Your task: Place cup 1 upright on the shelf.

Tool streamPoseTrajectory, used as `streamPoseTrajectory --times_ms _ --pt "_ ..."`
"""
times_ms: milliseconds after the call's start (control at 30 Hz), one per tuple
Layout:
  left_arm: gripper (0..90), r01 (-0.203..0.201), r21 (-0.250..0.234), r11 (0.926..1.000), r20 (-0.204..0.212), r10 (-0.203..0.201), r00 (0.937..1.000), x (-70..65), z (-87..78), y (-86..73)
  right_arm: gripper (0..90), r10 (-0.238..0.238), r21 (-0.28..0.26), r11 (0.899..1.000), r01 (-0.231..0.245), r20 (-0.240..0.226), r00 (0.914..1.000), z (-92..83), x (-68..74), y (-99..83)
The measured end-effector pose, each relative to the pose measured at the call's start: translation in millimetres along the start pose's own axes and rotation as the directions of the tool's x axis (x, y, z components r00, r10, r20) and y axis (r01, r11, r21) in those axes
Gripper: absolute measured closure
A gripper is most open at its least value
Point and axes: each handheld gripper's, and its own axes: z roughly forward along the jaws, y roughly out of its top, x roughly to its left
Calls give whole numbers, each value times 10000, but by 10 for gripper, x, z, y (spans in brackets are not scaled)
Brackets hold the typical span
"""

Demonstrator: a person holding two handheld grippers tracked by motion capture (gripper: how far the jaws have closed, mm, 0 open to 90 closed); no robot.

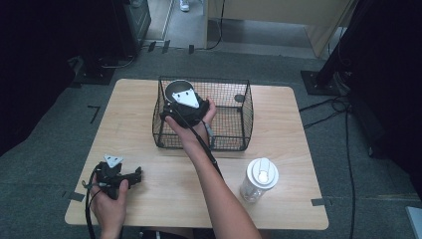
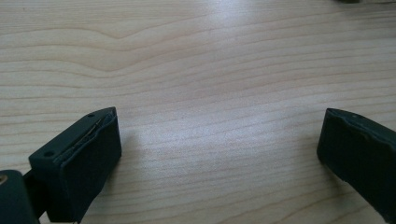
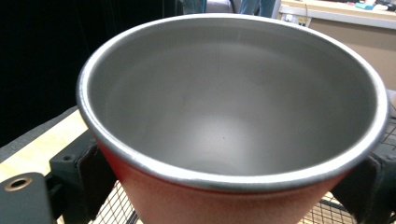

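Note:
A red cup (image 3: 224,205) with a bare steel inside sits between the two black jaws of my right gripper (image 3: 233,186), which is shut on its sides just under the rim. The cup is upright and holds nothing. From above, the cup (image 1: 177,88) and the right gripper (image 1: 177,95) are at the back left corner of a black wire basket (image 1: 248,107); whether the cup touches the basket floor I cannot tell. My left gripper (image 1: 136,175) lies low over the table's near left part, and its jaws (image 2: 219,154) stand wide open over bare wood.
The basket stands in the middle of the light wooden table (image 1: 283,124). A clear tumbler with a white lid (image 1: 259,179) stands upright near the front right. A small dark object (image 1: 240,98) lies at the basket's back right. Stands and cables are on the floor to the right.

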Motion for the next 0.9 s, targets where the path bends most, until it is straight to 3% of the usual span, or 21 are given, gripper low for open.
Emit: streamPoseTrajectory --times_ms 233,700,900 --pt "4 0 6 10000 3 0 10000 0 -1 0 78 -184 211 9996 187 -130 9997 238 40 -70" --pt "4 -22 23 10000 -3 22 10000 1 -2 0 78 84 157 9998 -77 -469 9989 597 -86 -34" --pt "4 -14 24 10000 4 14 10000 1 -2 0 78 209 -58 9998 -210 -142 9997 722 -145 -55"
